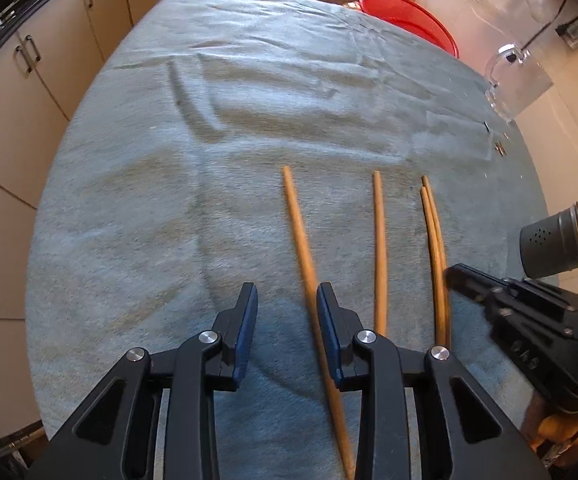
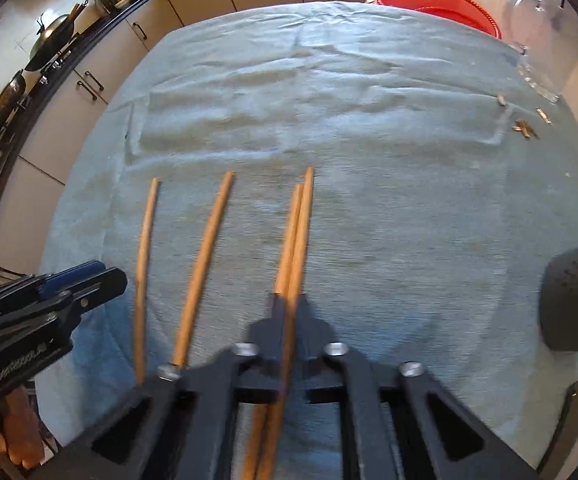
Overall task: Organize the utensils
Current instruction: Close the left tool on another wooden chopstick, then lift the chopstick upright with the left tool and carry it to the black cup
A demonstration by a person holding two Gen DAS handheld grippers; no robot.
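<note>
Clamping chopstick pair [image 2: 295,240] w/ right gripper [image 2: 289,312], left gripper [image 1: 287,304] unclenched, straddling a single chopstick [image 1: 299,232] at 9 o'clock on blue cloth [image 1: 169,200].

4 chopsticks [image 1: 380,248] lie side by side on the cloth [image 1: 249,120], holder [image 1: 553,240] right.

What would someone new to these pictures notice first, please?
Four wooden chopsticks lie on the blue cloth, with the right gripper shut on the touching pair of chopsticks at the right. The left gripper stands open, the leftmost chopstick between its fingers. A grey holder stands at the right edge.
</note>
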